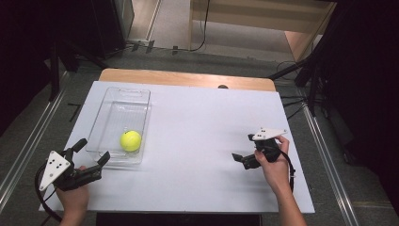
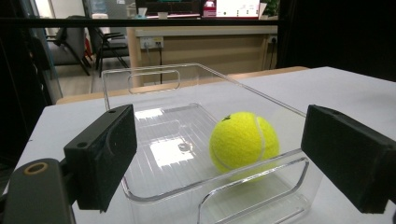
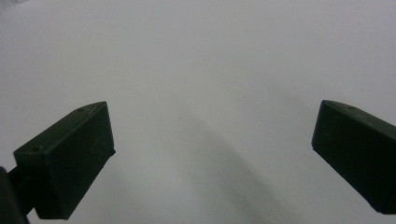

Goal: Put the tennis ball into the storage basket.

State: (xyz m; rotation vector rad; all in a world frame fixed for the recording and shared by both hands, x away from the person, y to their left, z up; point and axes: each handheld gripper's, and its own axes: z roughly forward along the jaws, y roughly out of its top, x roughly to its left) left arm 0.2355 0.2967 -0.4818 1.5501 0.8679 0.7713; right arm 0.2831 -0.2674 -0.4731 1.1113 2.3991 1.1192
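We see the tennis ball (image 1: 130, 140) lying in the clear plastic bin (image 1: 141, 96), near its front wall. Our left gripper (image 1: 92, 150) faces it with jaws open; our right gripper (image 1: 241, 158) hovers over bare worktop (image 1: 202, 127), jaws open too. The ball looks light, springy and fuzzy, so we'd grip across its middle.

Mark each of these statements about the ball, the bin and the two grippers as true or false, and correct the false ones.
1. The tennis ball lies inside the clear plastic bin. True.
2. The left gripper is shut on the ball. False: its fingers are spread open, short of the bin's near end.
3. The right gripper is open over the bare white table. True.
4. The bin sits on the table's right half. False: it is on the left.
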